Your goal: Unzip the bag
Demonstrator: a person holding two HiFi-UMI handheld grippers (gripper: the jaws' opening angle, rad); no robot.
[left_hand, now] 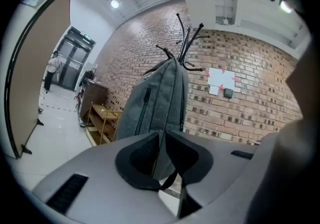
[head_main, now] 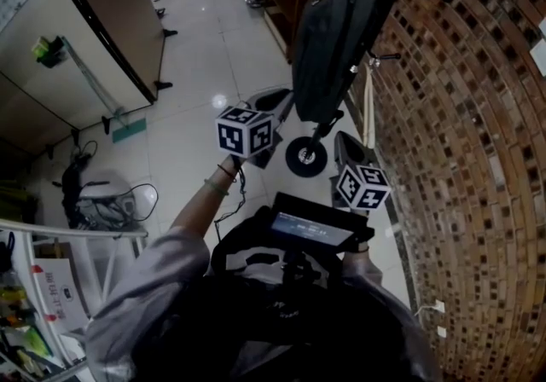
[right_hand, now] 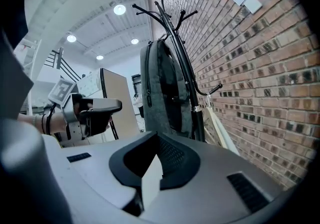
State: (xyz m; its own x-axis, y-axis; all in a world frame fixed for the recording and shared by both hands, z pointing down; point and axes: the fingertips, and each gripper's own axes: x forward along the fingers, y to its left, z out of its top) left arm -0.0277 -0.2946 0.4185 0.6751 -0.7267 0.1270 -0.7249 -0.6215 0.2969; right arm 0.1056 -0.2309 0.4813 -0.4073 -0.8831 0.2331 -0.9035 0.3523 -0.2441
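- The brick wall runs along the right side, above a pale tiled floor.
- A tall beige partition stands well apart on the left.
- A black coat rack stands just beside the wall, with hooked arms spreading at its top.
- The grey bag hangs upright from the rack, in front of the person and above both grippers.
- A low wooden shelf sits against the wall beyond the bag.
- The left gripper points at the lower part of the bag. Its jaws are together at the tips with nothing held between them. The right gripper view shows it near the bag but apart from it.
- The right gripper is held lower and nearer the wall, aimed up at the bag. Its jaws are also together and empty.
- A dark zipper runs down the bag's side and looks closed.
- White paper notes are stuck on the bricks.
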